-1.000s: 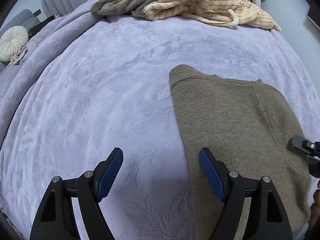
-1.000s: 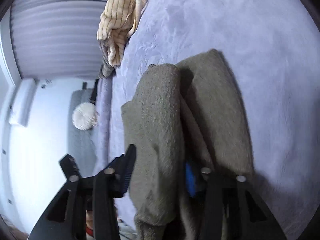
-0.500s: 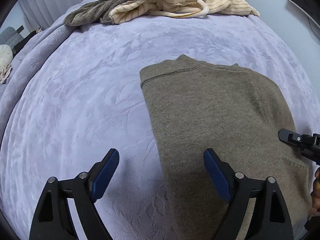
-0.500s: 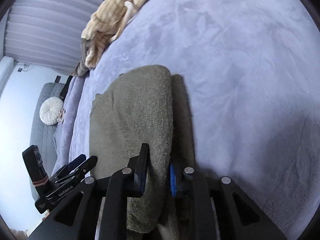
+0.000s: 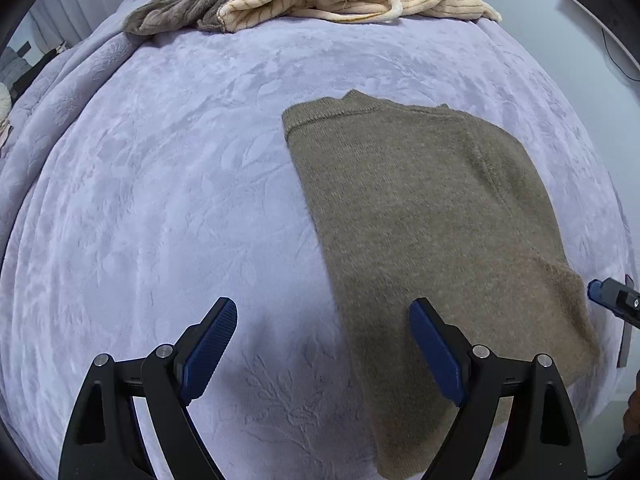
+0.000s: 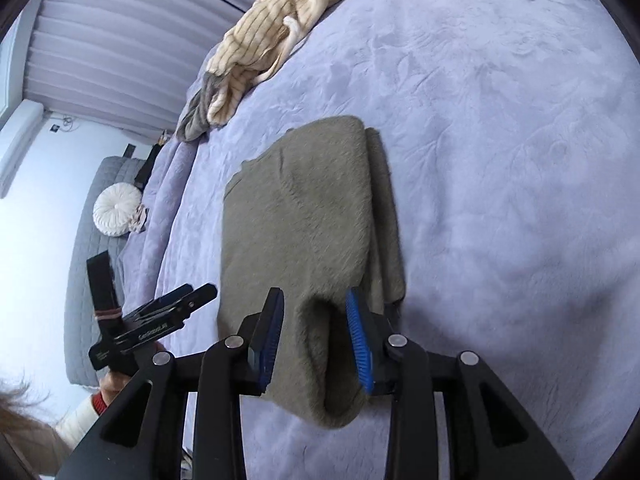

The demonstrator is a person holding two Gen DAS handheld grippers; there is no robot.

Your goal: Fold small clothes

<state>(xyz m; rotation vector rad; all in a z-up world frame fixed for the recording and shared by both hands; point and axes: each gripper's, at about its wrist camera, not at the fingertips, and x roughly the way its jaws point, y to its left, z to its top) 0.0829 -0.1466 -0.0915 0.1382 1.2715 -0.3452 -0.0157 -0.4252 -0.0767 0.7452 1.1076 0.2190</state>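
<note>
An olive-brown knit sweater (image 5: 420, 216) lies folded lengthwise on the lavender bedspread (image 5: 160, 200). It also shows in the right wrist view (image 6: 304, 220). My left gripper (image 5: 324, 344) is open and empty, hovering over the sweater's left edge at its near end. My right gripper (image 6: 316, 332) is open, its jaws apart on either side of the folded sweater's near edge, which lies loose between them. The right gripper's tip (image 5: 612, 300) shows at the sweater's right side in the left wrist view. The left gripper (image 6: 160, 320) shows in the right wrist view.
A pile of cream striped and grey clothes (image 5: 312, 0) lies at the far end of the bed, also in the right wrist view (image 6: 272, 40). A grey sofa with a round white cushion (image 6: 114, 214) stands beside the bed.
My right gripper was shut on the sweater's fold and has opened, letting the fold settle onto the sweater. My left gripper shifted so the sweater sits more under it.
</note>
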